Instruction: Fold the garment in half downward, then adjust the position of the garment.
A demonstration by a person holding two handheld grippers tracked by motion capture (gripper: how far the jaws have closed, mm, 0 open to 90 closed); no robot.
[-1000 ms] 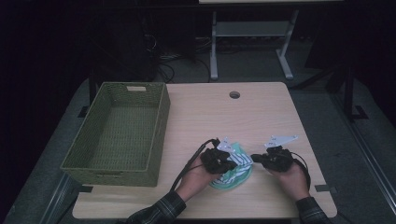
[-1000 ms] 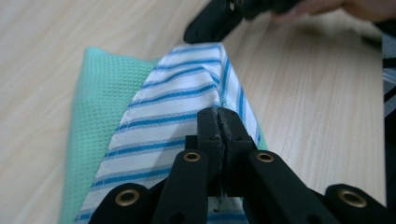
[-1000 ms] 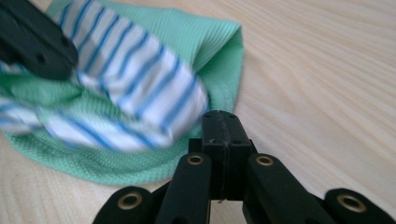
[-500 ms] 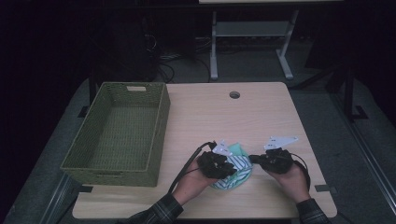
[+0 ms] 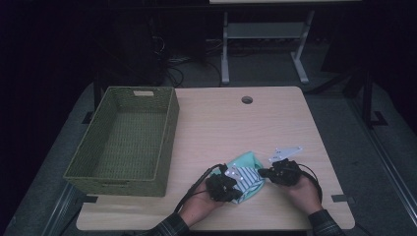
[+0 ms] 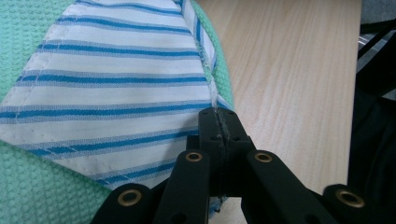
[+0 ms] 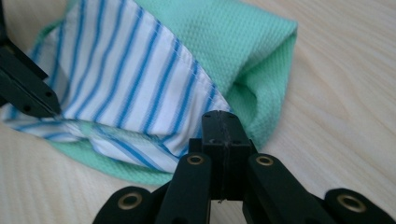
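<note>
Folded cloth (image 5: 246,173), green with a striped white lining, now nearer the worktop's (image 5: 221,128) front edge than a second ago. Left tool (image 6: 218,122) just re-clamped on the striped edge; right tool (image 7: 225,122) pinching the other corner. Probably mid-fold; basket (image 5: 167,123) waiting.

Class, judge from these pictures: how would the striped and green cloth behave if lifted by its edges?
Probably floppy: the cloth lies folded and creased on the table, so it should sag between the left tongs and right tongs. Likely light, since thin edges are pinched. Its woven texture suggests little slipping.
</note>
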